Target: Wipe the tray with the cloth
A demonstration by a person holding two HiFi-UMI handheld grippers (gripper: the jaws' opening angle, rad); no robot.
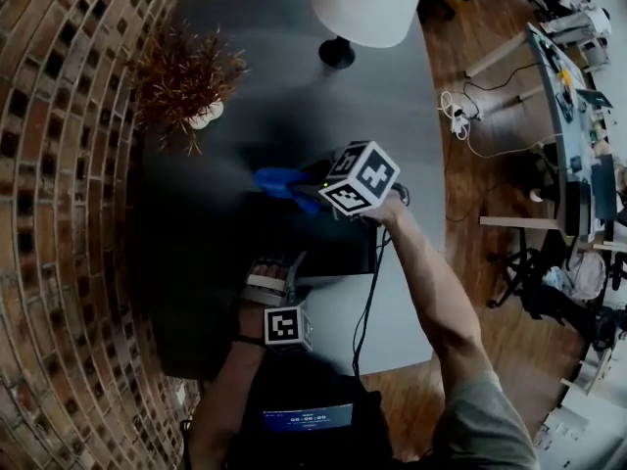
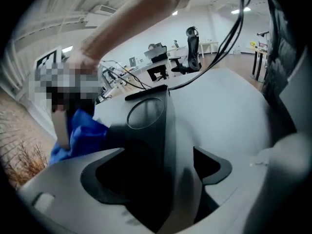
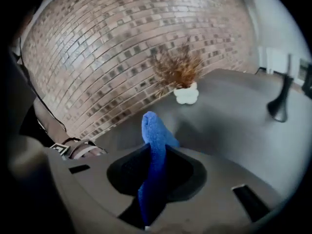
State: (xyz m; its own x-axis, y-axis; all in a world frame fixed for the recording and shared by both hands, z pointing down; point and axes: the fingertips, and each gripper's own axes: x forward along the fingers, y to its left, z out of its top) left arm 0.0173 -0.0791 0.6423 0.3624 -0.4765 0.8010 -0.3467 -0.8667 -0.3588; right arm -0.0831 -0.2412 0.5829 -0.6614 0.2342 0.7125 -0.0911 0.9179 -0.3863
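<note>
A black tray lies on the grey table in front of me. My left gripper is at the tray's near left edge; in the left gripper view its jaws are closed on that edge, and the tray with its round recess runs away from them. My right gripper, under its marker cube, hovers past the tray's far left corner. It is shut on a blue cloth that hangs out to its left. The cloth stands up between the right gripper's jaws.
A dried plant in a white pot stands at the table's far left by the brick wall. A white lamp stands at the back. A cable runs along my right arm. Desks and chairs fill the room beyond the table's right edge.
</note>
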